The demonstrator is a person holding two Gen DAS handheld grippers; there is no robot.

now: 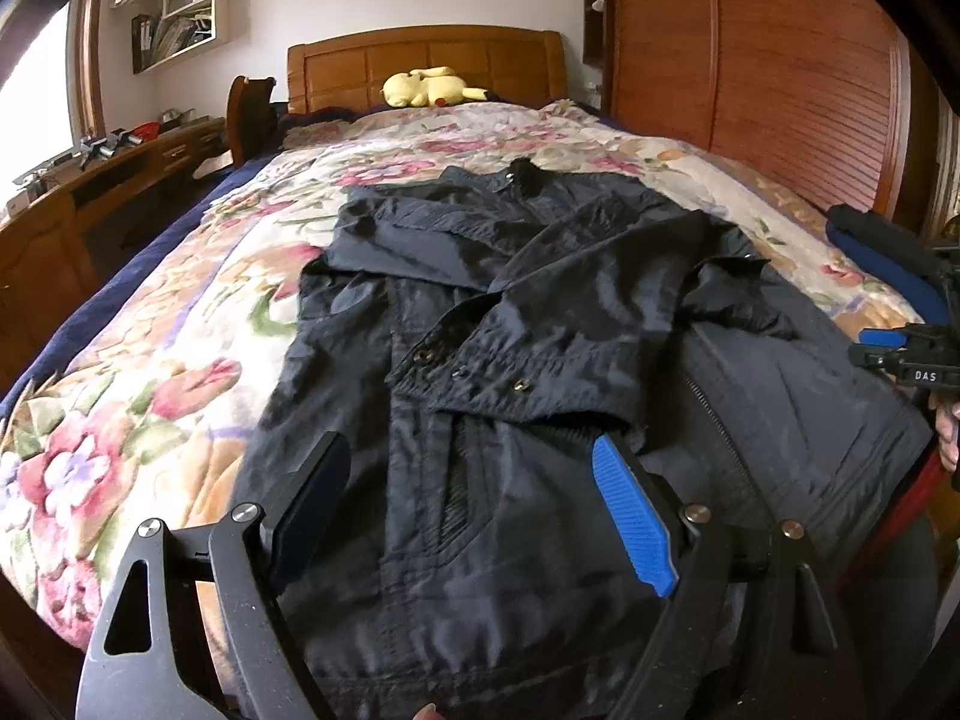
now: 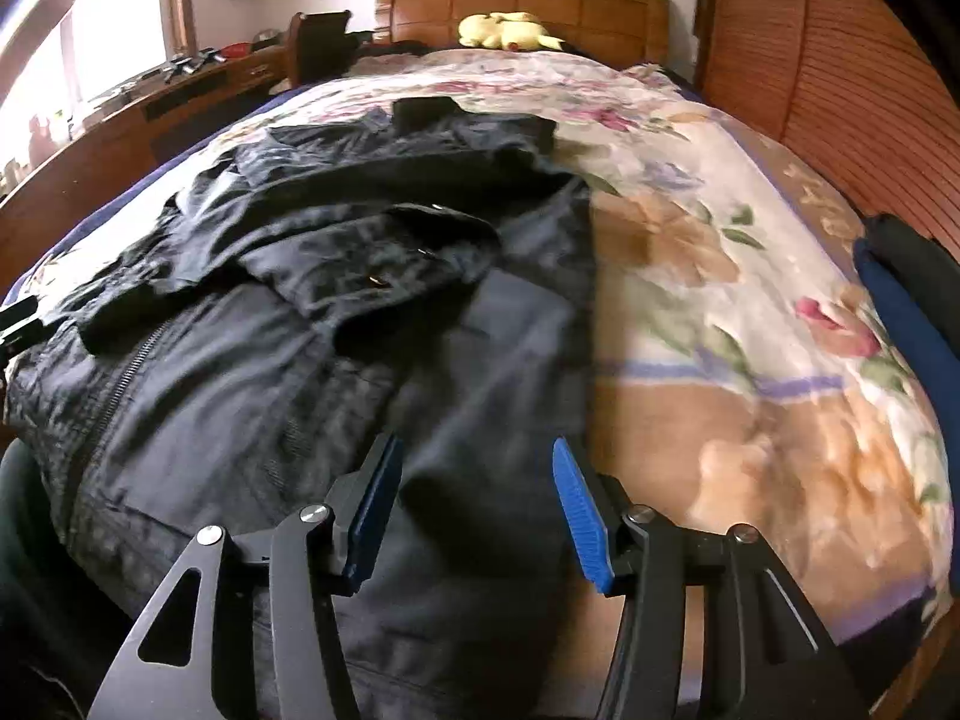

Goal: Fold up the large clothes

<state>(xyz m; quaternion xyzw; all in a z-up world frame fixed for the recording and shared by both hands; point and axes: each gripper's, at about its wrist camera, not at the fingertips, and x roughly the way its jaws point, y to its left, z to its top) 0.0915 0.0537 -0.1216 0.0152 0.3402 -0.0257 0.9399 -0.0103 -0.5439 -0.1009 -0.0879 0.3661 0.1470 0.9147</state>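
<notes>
Black, slightly shiny fabric fills the middle of both views: a large dark jacket (image 1: 540, 324) lies spread on a bed, its sleeves folded across the chest and its collar pointing away toward the headboard. Metal snap buttons dot one sleeve cuff, and a zipper runs down the front.

The left gripper (image 1: 480, 516) hovers low over the jacket's lower half, just ahead of the hem. Its two fingers stand wide apart with only loose cloth below them, gripping nothing. One blue ribbed pad (image 1: 630, 522) faces inward.

The right gripper (image 2: 477, 510) hovers over the jacket's right-hand edge, where the cloth meets the bedcover. Its fingers are parted, and no fabric is pinched between them. From the left camera, this gripper (image 1: 912, 354) shows at the far right edge, with a small white label reading "DAS".

Beneath the jacket and beyond the fingertips stretches a floral quilt (image 1: 150, 372) in cream, pink and green. To the right of the right fingers, a dark blue and black bundle (image 2: 900, 294) rests near the bed's edge. Well ahead of both grippers, a yellow plush toy (image 1: 429, 87) lies against the wooden headboard (image 1: 420, 60). A wooden desk (image 1: 108, 180) runs along the left wall, and a slatted wooden wardrobe (image 1: 750, 60) stands to the right.
</notes>
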